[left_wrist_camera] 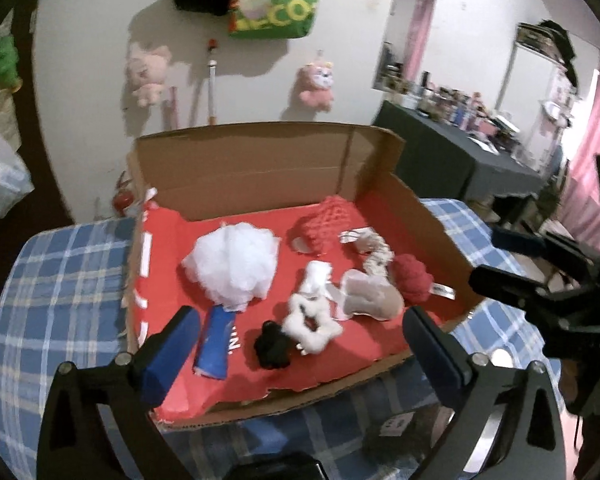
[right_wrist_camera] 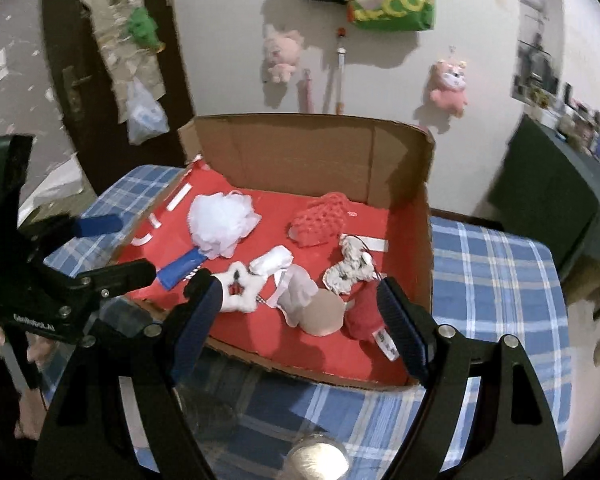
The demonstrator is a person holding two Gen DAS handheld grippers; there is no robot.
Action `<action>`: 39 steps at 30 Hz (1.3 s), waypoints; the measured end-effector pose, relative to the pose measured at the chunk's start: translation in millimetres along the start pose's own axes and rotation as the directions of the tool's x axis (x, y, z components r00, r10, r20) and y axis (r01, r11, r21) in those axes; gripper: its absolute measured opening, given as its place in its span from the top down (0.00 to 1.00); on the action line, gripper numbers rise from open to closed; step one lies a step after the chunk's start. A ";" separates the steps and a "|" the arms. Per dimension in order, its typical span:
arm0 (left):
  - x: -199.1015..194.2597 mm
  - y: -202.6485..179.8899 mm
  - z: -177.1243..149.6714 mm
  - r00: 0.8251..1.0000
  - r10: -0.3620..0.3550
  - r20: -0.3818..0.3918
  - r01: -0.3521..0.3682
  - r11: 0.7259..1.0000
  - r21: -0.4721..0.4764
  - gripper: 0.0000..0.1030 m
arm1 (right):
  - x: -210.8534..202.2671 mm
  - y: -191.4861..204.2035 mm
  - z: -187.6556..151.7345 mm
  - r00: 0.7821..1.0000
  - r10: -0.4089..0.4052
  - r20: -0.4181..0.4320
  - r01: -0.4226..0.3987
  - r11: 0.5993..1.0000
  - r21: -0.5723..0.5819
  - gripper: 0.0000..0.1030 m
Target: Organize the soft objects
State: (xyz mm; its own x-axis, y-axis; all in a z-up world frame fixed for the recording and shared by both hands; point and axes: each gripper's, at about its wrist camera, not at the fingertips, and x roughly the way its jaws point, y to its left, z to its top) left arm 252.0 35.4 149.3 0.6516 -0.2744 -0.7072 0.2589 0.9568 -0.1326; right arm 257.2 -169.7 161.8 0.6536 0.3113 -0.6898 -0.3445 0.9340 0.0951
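Left wrist: left gripper [left_wrist_camera: 300, 344] (jaws wide) above cardboard box [left_wrist_camera: 260, 160].

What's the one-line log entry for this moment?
left hand-held gripper open, empty | right hand-held gripper open, empty | white pouf, red knit in cardboard box

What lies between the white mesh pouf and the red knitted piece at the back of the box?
Only bare red box floor separates the white mesh pouf from the red knitted piece; both wrist views show it.
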 end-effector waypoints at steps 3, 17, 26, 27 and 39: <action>7.8 3.5 -5.9 0.999 0.036 -0.014 -0.037 0.999 -0.031 0.00 | 13.3 -4.4 -5.5 0.999 -0.017 -0.039 0.020 0.997 0.071 0.23; 52.8 20.3 -26.2 0.983 0.115 -0.141 -0.128 0.987 -0.093 0.00 | 68.5 -14.4 -27.5 0.980 -0.062 -0.189 0.083 0.991 0.105 0.23; 57.4 18.6 -27.3 0.977 0.127 -0.172 -0.142 0.987 -0.078 0.00 | 75.7 -14.3 -32.1 0.973 -0.087 -0.212 0.109 0.990 0.093 0.23; 58.4 18.3 -27.1 0.975 0.134 -0.177 -0.149 0.986 -0.074 0.00 | 77.5 -14.2 -31.9 0.972 -0.082 -0.221 0.105 0.990 0.093 0.23; 69.3 28.3 -29.4 0.960 0.143 -0.243 -0.175 0.977 -0.118 0.00 | 85.5 -15.0 -34.2 0.961 -0.078 -0.267 0.110 0.988 0.108 0.23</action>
State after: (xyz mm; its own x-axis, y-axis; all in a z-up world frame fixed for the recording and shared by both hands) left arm 283.5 46.2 76.1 0.4891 -0.1034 -0.8661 0.0549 0.9946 -0.0877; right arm 295.2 -163.1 76.9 0.4749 0.1795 -0.8615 -0.1957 0.9760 0.0954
